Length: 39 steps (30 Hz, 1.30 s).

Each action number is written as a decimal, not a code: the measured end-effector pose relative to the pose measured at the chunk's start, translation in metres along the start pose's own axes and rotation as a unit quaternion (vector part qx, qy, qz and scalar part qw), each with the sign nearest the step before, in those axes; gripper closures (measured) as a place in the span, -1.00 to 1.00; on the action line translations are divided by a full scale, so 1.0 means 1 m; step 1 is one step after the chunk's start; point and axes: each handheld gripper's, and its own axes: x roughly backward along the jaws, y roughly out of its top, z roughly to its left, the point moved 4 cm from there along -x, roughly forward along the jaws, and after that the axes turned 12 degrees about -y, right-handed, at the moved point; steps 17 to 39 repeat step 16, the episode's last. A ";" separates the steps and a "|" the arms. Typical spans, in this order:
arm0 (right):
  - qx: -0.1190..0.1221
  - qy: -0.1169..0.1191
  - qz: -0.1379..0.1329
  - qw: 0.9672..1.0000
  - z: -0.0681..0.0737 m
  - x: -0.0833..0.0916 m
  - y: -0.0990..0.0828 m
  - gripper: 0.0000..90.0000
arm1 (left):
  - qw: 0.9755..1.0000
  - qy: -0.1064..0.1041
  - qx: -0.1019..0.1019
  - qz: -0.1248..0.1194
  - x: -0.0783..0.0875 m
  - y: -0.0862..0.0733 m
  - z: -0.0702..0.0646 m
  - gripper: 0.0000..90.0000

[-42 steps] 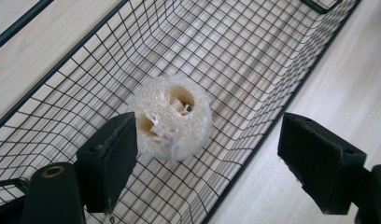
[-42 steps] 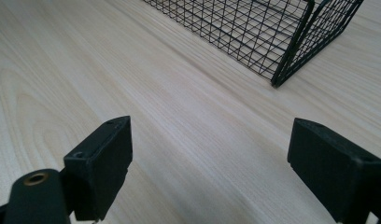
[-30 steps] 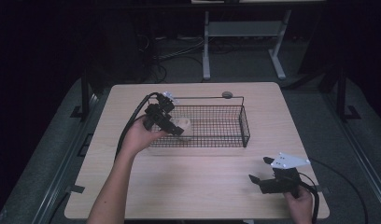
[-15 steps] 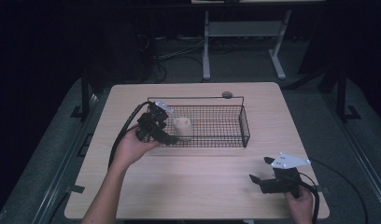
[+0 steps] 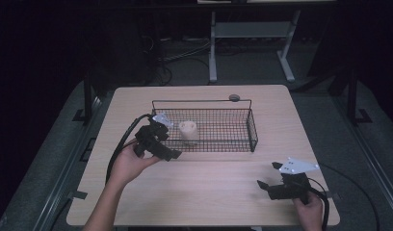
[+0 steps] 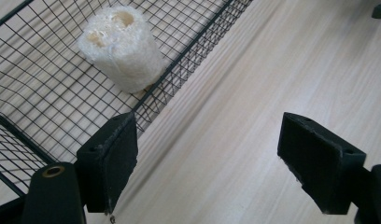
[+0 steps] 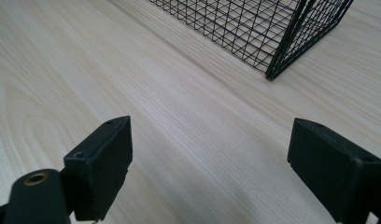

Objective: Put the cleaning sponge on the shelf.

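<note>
both tongs gape with nothing in them: left tongs [image 5: 171, 155] by the wire basket [image 5: 252, 130] where the loofah piece [image 5: 188, 131] stands upright, right tongs [image 5: 261, 185] parked low over my desk [image 5: 218, 183].

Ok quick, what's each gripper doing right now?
Left gripper: open, holding nothing, beside the basket.
Right gripper: open, holding nothing, over the table.

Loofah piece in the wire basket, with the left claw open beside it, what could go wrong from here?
The loofah piece stands on end close to the wire basket front wall; a knock could tip it over. The open left claw sits right at that wall, so one jaw may snag the mesh and drag the basket across the table.
</note>
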 end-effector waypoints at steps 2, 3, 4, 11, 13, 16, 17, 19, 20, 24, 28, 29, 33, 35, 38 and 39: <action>-0.002 0.002 -0.001 1.000 0.001 0.000 0.000 -0.70 | 1.000 0.002 -0.004 0.003 0.001 -0.003 -0.003 -0.56; -0.002 0.002 -0.001 1.000 0.001 0.000 0.000 -0.70 | 1.000 0.002 -0.004 0.003 0.001 -0.003 -0.003 -0.56; 0.000 0.001 0.000 1.000 0.001 0.000 0.000 -0.70 | 1.000 0.001 -0.004 0.001 0.001 -0.007 -0.006 -0.56; 0.001 0.001 0.001 1.000 0.001 -0.001 0.000 -0.70 | 1.000 -0.003 -0.004 -0.002 0.000 -0.020 -0.014 -0.56; 0.000 0.000 0.002 1.000 0.001 0.000 0.000 -0.70 | 1.000 -0.004 -0.003 -0.002 -0.001 -0.024 -0.016 -0.56; -0.002 0.002 0.002 1.000 0.002 0.000 0.000 -0.70 | 1.000 -0.003 -0.006 -0.004 -0.002 -0.027 -0.019 -0.56; -0.002 0.002 0.002 1.000 0.002 0.000 0.000 -0.70 | 1.000 -0.003 -0.006 -0.004 -0.002 -0.027 -0.019 -0.56; -0.002 0.002 0.002 1.000 0.002 0.000 0.000 -0.70 | 1.000 -0.003 -0.006 -0.004 -0.002 -0.027 -0.019 -0.56; -0.002 0.002 0.002 1.000 0.002 0.000 0.000 -0.70 | 1.000 -0.003 -0.006 -0.004 -0.002 -0.027 -0.019 -0.56; -0.002 0.002 0.002 1.000 0.002 0.000 0.000 -0.70 | 1.000 -0.003 -0.006 -0.004 -0.002 -0.027 -0.019 -0.56; -0.002 0.002 0.002 1.000 0.002 0.000 0.000 -0.70 | 1.000 -0.003 -0.006 -0.004 -0.002 -0.027 -0.019 -0.56; -0.002 0.002 0.002 1.000 0.002 0.000 0.000 -0.70 | 1.000 -0.003 -0.006 -0.004 -0.002 -0.027 -0.019 -0.56; -0.002 0.002 0.002 1.000 0.002 0.000 0.000 -0.70 | 1.000 -0.003 -0.006 -0.004 -0.002 -0.027 -0.019 -0.56; -0.002 0.002 0.002 1.000 0.002 0.000 0.000 -0.70 | 1.000 -0.003 -0.006 -0.004 -0.002 -0.027 -0.019 -0.56; -0.002 0.002 0.002 1.000 0.002 0.000 0.000 -0.70 | 1.000 -0.003 -0.006 -0.004 -0.002 -0.027 -0.019 -0.56; -0.002 0.002 0.002 1.000 0.002 0.000 0.000 -0.70 | 1.000 -0.003 -0.006 -0.004 -0.002 -0.027 -0.019 -0.56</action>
